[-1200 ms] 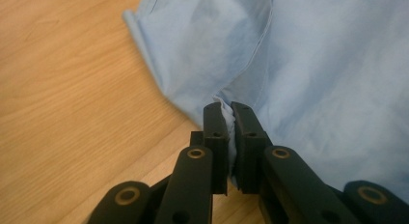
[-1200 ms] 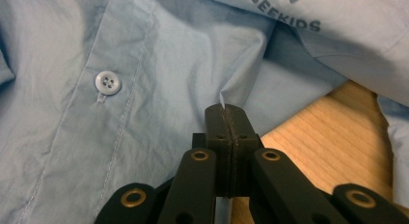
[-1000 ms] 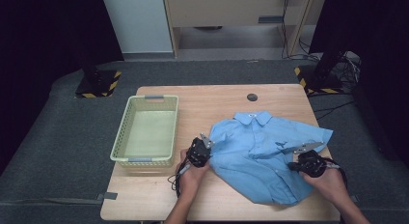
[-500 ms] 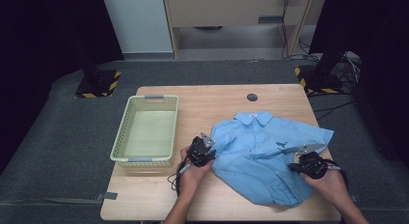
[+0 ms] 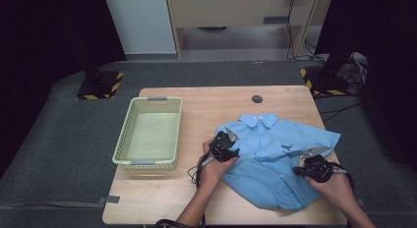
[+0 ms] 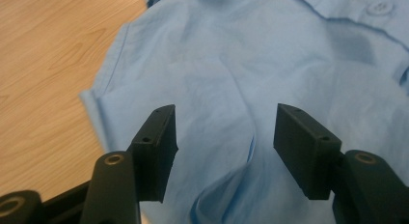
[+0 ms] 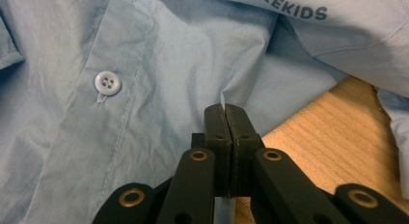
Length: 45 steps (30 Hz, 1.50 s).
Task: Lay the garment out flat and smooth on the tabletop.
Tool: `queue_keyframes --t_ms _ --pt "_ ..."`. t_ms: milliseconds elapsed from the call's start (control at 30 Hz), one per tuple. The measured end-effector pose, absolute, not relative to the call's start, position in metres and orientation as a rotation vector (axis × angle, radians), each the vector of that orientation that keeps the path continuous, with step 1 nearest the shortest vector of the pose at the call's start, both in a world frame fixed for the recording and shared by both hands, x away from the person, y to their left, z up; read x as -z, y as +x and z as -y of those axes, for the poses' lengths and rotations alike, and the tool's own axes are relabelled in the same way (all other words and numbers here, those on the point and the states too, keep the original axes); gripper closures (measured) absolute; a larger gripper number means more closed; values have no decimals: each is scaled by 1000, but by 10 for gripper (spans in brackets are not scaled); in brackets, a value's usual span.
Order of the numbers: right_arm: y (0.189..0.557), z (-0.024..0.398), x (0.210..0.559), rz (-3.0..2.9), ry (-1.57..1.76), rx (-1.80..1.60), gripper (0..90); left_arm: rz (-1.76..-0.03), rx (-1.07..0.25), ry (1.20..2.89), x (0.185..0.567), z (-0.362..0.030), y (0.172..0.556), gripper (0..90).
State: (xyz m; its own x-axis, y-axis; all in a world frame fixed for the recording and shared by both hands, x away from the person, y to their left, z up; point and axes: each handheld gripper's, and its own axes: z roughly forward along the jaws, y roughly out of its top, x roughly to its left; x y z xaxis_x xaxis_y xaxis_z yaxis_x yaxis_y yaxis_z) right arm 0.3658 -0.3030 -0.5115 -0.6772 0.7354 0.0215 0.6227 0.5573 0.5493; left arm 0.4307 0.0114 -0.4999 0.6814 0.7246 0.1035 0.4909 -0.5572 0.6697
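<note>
The blue shirt (image 5: 275,159) lies spread on the counter (image 5: 206,107), collar toward the far edge, its long axis running from collar to hem toward the person; the left gripper (image 5: 227,145) sits at the shirt's left edge, its jaws just having been opening, released, cloth bunched between them but unpressed; the right gripper (image 7: 225,113) is clenched on a fold near the right side; the basket (image 5: 129,160) stands to the left, nearer the left hand.

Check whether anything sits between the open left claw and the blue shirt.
Nothing visible does. The left claw, whose jaws have just been opening, hangs directly over the shirt, bare fabric and a raised fold between its pads.
</note>
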Motion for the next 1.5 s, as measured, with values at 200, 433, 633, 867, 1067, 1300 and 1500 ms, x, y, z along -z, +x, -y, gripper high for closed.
queue_keyframes --t_ms 200,433,633,867,1067,1300,1500 --pt "365 303 511 -2581 1143 -793 891 -961 -462 2283 501 5 446 390" --pt "363 305 511 -2580 1145 -803 889 -995 -459 2306 508 11 456 391" --pt "363 305 511 -2581 1140 -804 889 -1023 -466 2315 513 14 462 406" --pt "363 306 512 -2582 1137 -805 889 -1026 -444 2316 517 13 466 494" --pt "362 306 512 -2581 1141 -810 890 -1048 -392 2294 517 6 470 626" --pt "362 306 513 -2578 1147 -814 890 -1059 -360 2278 515 -2 473 842" --pt "362 307 513 -2575 1151 -821 890 -1059 -373 2235 500 -14 473 900"
